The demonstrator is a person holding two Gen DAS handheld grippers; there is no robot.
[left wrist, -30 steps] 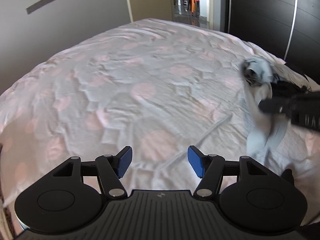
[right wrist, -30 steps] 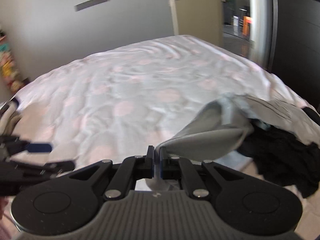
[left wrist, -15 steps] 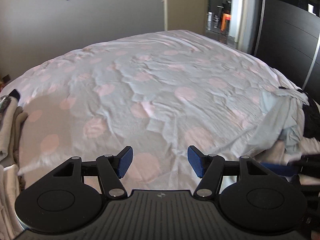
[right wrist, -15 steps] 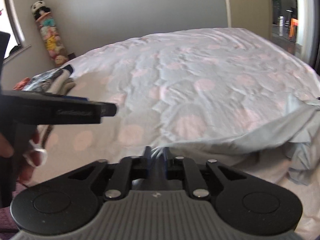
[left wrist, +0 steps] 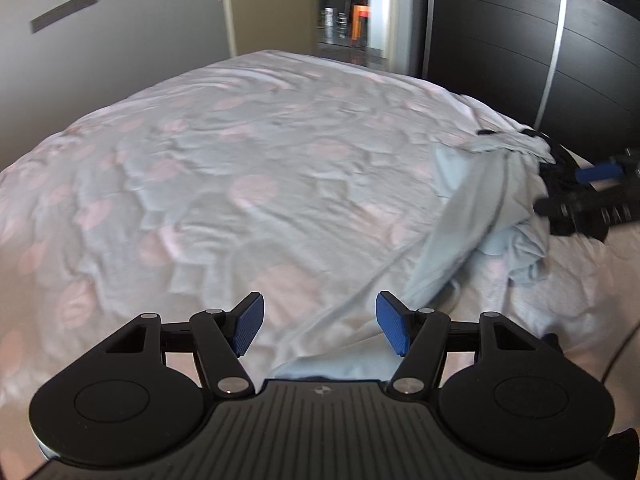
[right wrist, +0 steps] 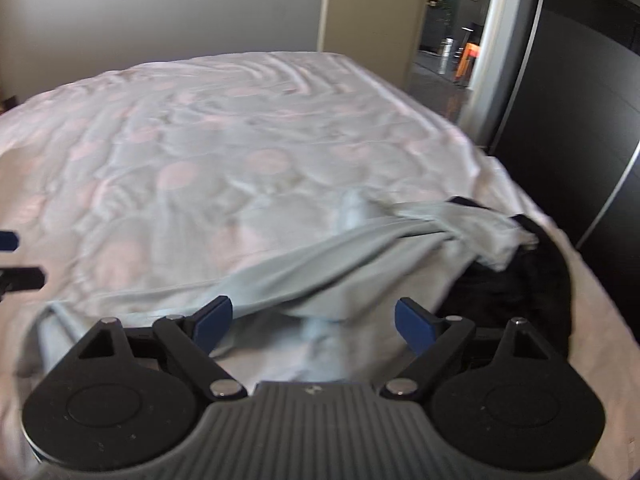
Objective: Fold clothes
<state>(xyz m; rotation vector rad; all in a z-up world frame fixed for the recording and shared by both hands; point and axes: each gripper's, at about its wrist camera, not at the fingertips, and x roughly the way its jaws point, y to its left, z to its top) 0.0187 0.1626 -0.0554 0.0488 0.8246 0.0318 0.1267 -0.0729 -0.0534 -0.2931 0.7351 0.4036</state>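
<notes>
A light blue garment lies crumpled and stretched out on the bed, running from the near edge toward the right side; it also shows in the left wrist view. My right gripper is open just above the garment's near part, holding nothing. My left gripper is open and empty over the near bed edge, with a bit of the garment under it. The right gripper also shows at the right of the left wrist view.
The bed has a pale sheet with pink dots. A black garment lies at the bed's right edge, next to the blue one. A dark wardrobe stands to the right, and an open doorway is behind the bed.
My right gripper was shut on the light blue garment and has opened, dropping it on the bed. Both views have swung back toward the right side of the bed.
</notes>
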